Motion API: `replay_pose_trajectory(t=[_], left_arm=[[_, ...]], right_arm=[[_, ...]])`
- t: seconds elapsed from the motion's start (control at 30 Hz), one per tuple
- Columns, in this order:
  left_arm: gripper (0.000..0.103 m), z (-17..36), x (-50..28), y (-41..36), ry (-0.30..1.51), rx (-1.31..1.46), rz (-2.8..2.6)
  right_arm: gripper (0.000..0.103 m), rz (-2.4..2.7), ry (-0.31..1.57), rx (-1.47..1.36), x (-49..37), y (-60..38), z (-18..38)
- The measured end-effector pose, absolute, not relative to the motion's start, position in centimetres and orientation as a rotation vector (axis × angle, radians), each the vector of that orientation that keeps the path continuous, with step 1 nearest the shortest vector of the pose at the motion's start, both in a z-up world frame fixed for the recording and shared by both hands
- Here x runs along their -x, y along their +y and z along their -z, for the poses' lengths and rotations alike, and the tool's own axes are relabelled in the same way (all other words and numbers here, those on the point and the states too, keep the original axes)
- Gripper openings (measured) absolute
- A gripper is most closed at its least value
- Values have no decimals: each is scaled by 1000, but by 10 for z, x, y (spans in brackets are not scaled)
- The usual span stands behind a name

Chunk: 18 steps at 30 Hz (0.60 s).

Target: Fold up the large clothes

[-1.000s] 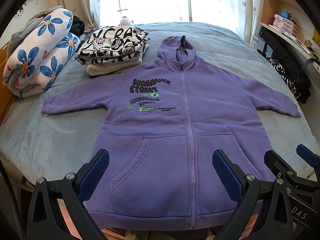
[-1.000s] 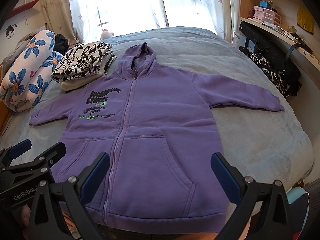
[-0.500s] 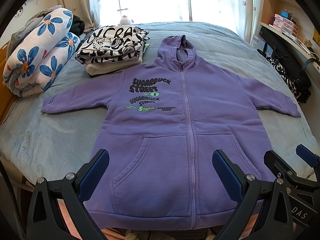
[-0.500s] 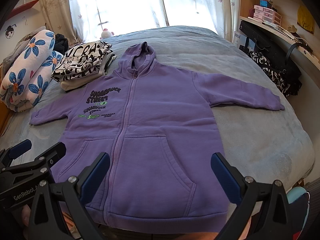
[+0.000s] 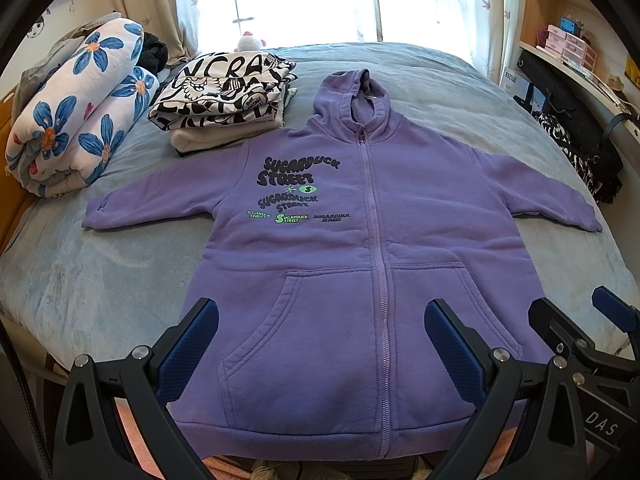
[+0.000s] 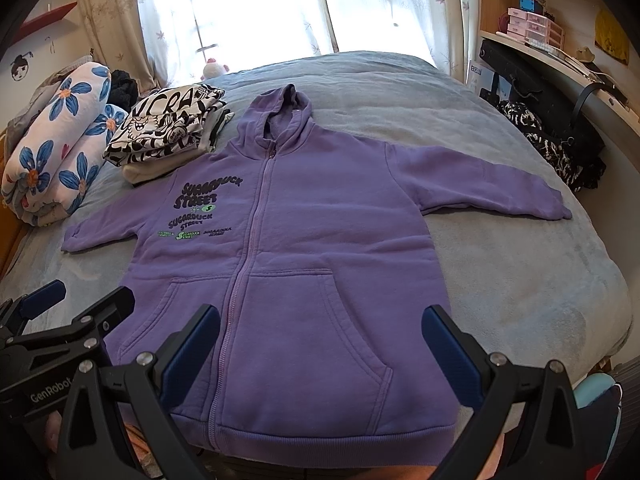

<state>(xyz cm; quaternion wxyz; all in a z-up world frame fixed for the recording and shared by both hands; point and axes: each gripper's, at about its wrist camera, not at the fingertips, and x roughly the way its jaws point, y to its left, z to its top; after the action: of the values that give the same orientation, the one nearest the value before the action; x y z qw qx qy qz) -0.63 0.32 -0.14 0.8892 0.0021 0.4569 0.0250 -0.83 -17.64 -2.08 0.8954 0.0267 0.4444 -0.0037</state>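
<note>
My left gripper (image 5: 320,344) and right gripper (image 6: 320,346) hang wide, empty, over the bed's (image 5: 92,280) near edge; the hoodie (image 5: 400,240) lies flat, hood toward the far edge.

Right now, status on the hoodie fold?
Left gripper, right gripper open, empty. Purple hoodie flat, unfolded, sleeves out. Folded stack beside its shoulder.

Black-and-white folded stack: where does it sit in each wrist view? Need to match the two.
Left wrist: the black-and-white folded stack is upper left of centre, just left of the purple hoodie hood.
Right wrist: the stack is further left, upper left, again beside the hood.
Shared landmark: the floral rolled quilt lies left of the stack in both.
</note>
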Motion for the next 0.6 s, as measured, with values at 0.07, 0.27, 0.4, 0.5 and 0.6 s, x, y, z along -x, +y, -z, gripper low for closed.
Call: replay_pose_trajectory(t=[0.07, 0.27, 0.4, 0.5, 0.6], left_arm=[[102, 1, 6, 2, 949, -5, -51], [102, 1, 4, 0, 949, -15, -49], [102, 1, 3, -4, 952, -17, -48], [102, 1, 3, -5, 953, -21, -49], [102, 1, 2, -5, 952, -19, -49]], right_arm=[[101, 4, 921, -58, 11, -178, 17], [101, 4, 923, -67, 12, -175, 17], [101, 2, 925, -70, 11, -177, 18], [101, 2, 925, -71, 11, -179, 18], [101, 1, 927, -72, 11, -180, 18]])
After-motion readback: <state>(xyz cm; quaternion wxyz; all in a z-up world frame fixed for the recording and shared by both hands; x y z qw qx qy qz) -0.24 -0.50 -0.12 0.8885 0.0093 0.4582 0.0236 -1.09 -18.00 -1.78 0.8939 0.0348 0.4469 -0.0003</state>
